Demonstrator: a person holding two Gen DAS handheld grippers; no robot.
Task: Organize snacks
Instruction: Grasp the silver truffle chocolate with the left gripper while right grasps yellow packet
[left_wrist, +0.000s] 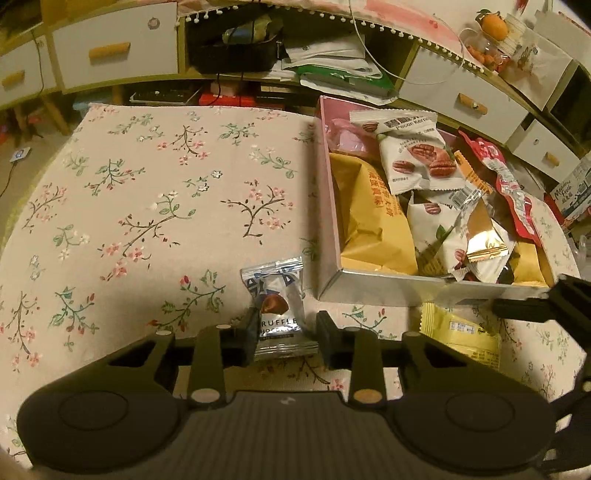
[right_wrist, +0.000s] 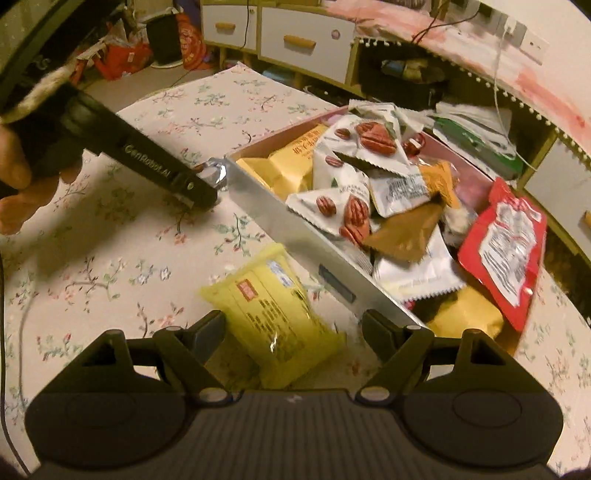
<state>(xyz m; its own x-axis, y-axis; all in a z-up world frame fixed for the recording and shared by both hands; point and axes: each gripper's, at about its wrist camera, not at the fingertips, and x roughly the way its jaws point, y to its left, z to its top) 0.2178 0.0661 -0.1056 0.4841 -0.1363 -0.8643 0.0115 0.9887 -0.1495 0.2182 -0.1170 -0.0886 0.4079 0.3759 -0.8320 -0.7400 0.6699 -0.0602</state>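
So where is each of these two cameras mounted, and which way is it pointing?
Left wrist view: sits on the left tongs, looking down along them at a silver truffle packet between their fingers on the floral tablecloth; only the tongs show.
Right wrist view: sits on the right tongs, looking down at a yellow packet lying between their open fingers; the left tongs and the hand holding them show too.
Both share the snack box, the yellow packet and the truffle packet.

glossy foil truffle packet (left_wrist: 279, 306)
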